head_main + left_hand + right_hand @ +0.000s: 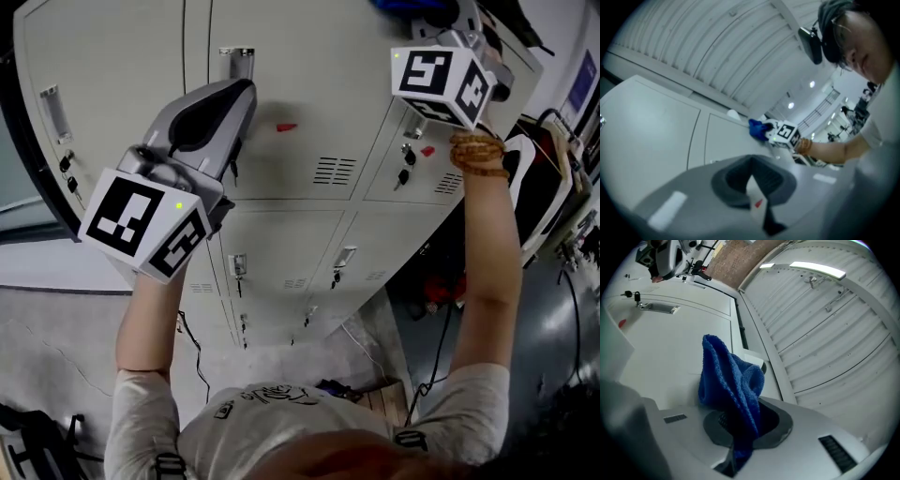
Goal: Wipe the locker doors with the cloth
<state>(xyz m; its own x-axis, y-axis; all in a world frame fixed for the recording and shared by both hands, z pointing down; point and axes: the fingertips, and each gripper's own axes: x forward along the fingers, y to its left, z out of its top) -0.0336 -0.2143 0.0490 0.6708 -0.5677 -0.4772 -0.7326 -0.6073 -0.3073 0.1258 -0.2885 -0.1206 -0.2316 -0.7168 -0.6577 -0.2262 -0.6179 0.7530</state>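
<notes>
Grey locker doors (300, 84) ahead; right gripper (736, 459) fingers pinch crumpled blue cloth (731, 380); left gripper (761, 216) fingers closed, empty.

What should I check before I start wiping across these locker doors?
1. Cloth clamped in right gripper: ok.
2. Cloth pressed against locker door: cannot tell.
3. Left gripper free to help: not ok, shut on a key tag.
4. Wipe path free of snags: not ok, a key sticks out of the door.
5. Doors in the head view closed: ok.
</notes>
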